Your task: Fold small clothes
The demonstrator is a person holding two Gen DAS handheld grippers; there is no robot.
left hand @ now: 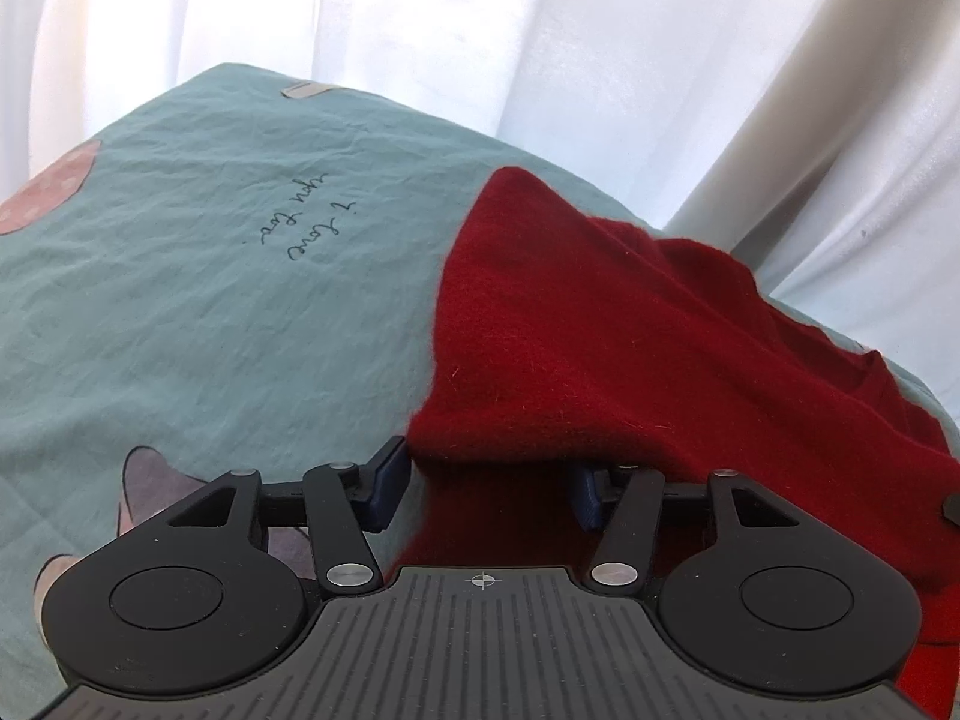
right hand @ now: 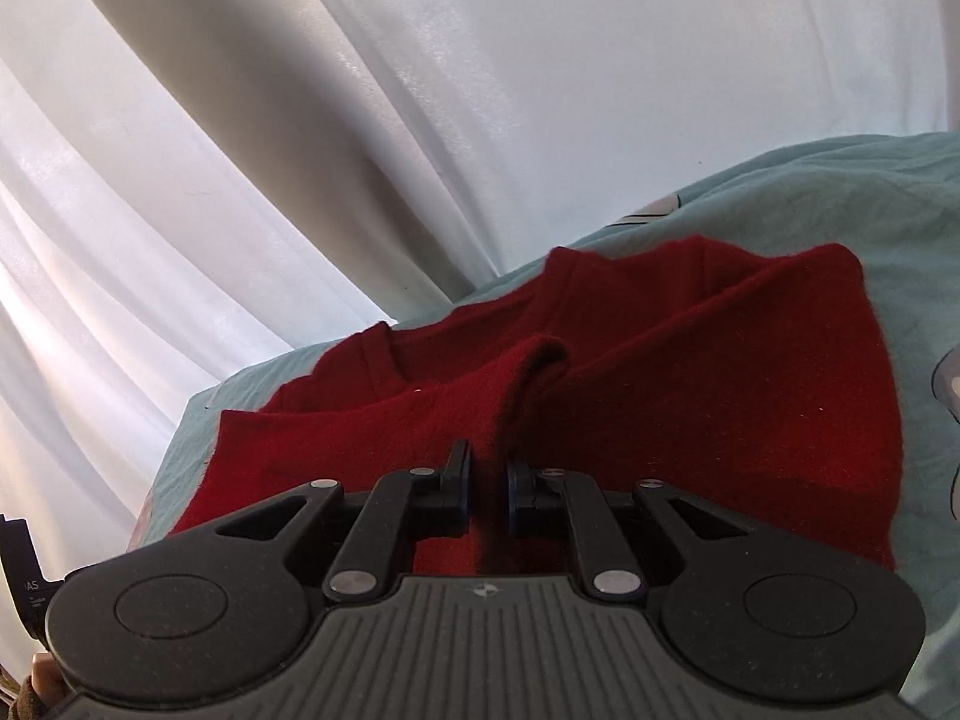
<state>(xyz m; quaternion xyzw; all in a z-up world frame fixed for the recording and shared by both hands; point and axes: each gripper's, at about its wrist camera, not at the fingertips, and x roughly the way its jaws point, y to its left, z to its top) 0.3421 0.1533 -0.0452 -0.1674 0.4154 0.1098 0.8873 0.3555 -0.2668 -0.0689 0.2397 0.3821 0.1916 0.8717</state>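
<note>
Right wrist view: right claw (right hand: 486, 480) clamped on raised fold of red garment (right hand: 690, 372), near surface (right hand: 840, 204) far edge. Left claw (left hand: 486, 489) half-spread astride garment hem, not pinching. Mid-fold; next: close left, carry over evenly.

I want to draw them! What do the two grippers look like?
The left gripper and right gripper look alike: black linkage arms with silver rivets, round black discs at each side, a ribbed grey base with a small crosshair mark, and dark blue pads.
</note>
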